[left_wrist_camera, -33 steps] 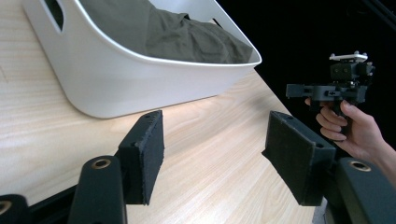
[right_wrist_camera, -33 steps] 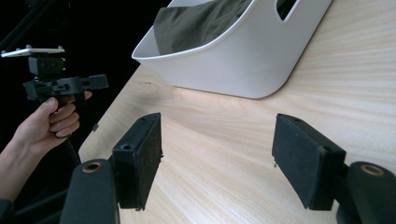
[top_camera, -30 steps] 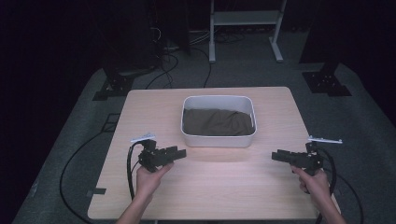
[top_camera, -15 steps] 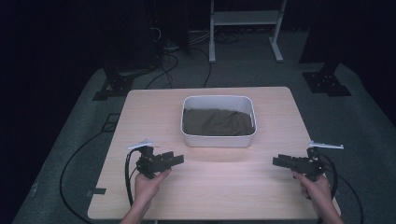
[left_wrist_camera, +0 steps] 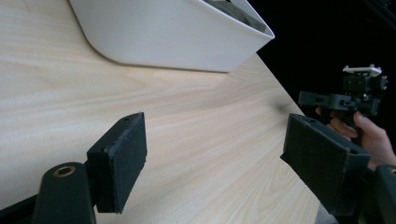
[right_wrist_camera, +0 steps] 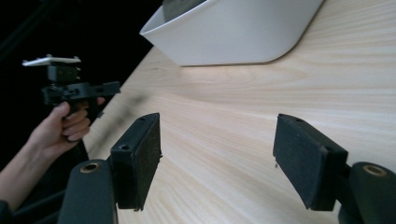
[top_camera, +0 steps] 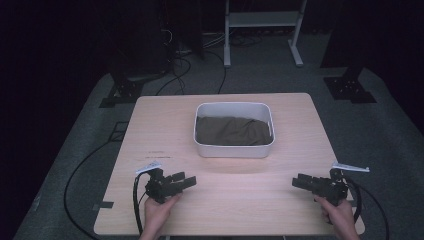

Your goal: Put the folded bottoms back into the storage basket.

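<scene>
A: Jaws on the left gripper (top_camera: 186, 179) have just been opening; the right gripper (top_camera: 299, 180) gapes too, both empty, near the table's (top_camera: 240, 210) front edge.

B: The dark olive crumpled cloth (top_camera: 232, 131) lies in the white rounded plastic tub (top_camera: 233, 149). It looks soft, light and floppy; pinch a raised fold.

Cloth (top_camera: 232, 131) in tub (top_camera: 233, 150) mid-table (top_camera: 235, 205); left claw (top_camera: 186, 180) and right claw (top_camera: 301, 181) before it.

Cut off and unclear

The tub (left_wrist_camera: 168, 37) runs off the top edge in both tool views; the dark cloth (top_camera: 232, 131) inside is too dim to identify, and both forearms leave the bottom edge.
</scene>
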### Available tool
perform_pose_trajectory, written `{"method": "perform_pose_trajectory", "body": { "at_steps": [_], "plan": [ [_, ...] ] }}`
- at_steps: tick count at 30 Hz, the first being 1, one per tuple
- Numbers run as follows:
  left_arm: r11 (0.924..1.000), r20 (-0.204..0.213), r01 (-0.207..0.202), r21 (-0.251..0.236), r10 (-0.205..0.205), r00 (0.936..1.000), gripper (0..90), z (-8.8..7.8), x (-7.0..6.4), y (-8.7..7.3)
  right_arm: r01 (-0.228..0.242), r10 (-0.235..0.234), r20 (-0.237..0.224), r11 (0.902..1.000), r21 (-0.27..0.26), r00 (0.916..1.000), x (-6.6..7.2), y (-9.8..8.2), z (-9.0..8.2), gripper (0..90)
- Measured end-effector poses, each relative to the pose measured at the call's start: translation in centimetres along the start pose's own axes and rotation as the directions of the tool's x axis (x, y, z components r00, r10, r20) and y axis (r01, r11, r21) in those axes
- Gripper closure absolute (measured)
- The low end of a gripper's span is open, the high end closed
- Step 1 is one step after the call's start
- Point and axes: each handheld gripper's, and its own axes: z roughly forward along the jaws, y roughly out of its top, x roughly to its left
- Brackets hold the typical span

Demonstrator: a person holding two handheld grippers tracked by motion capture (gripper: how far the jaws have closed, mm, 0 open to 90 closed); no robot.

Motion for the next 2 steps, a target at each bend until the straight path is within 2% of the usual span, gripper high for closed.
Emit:
{"method": "perform_pose_trajectory", "body": {
  "at_steps": [2],
  "plan": [
    [1.0000,-0.006,-0.004,-0.006,0.004,1.0000,20.3,-0.14,0.01,-0.33,-0.006,0.006,-0.013,0.9999,-0.015,0.9999,-0.09,-0.73,0.14,31.2]
  ]
}}
